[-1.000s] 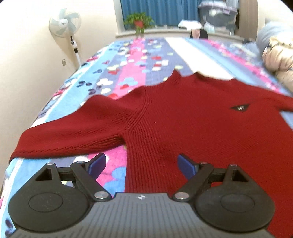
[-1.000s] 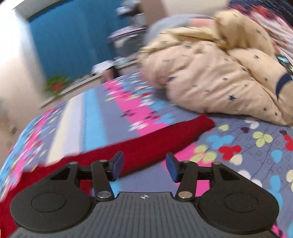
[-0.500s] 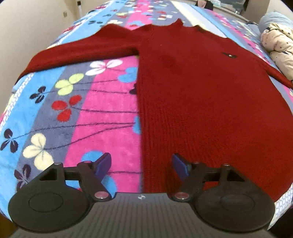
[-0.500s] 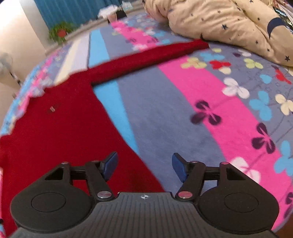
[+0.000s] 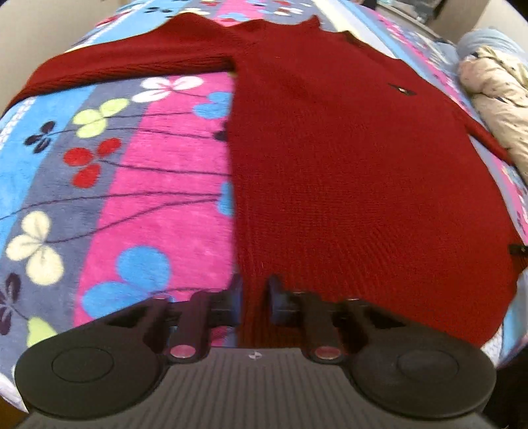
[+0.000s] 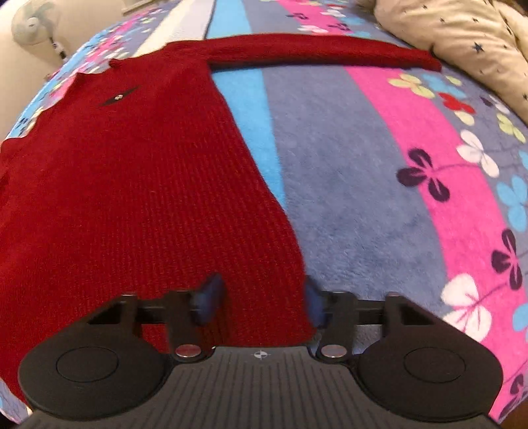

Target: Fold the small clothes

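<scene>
The left gripper has its fingers drawn close together with the left bottom corner of the red sweater between them; motion blur makes it hard to say for sure, but they look clamped on the knit. From there the sweater's left edge runs toward 12 o'clock up to the armpit, where the left sleeve stretches out flat toward 10 o'clock. A small dark chest logo sits at about 1 o'clock.

The right gripper has its fingers set wider apart, straddling the sweater's right bottom corner; the knit lies between them, and the right-hand finger sits just at the fabric's edge. They are blurred too. The sweater fills the view from 9 to 12 o'clock, and its right sleeve reaches flat toward 1 o'clock.

The garment lies spread front-up on a bed covered by a striped floral blanket. A cream star-print duvet is bunched at 1 to 2 o'clock, just beside the sleeve's cuff. A standing fan shows at 10 o'clock, beyond the bed.
</scene>
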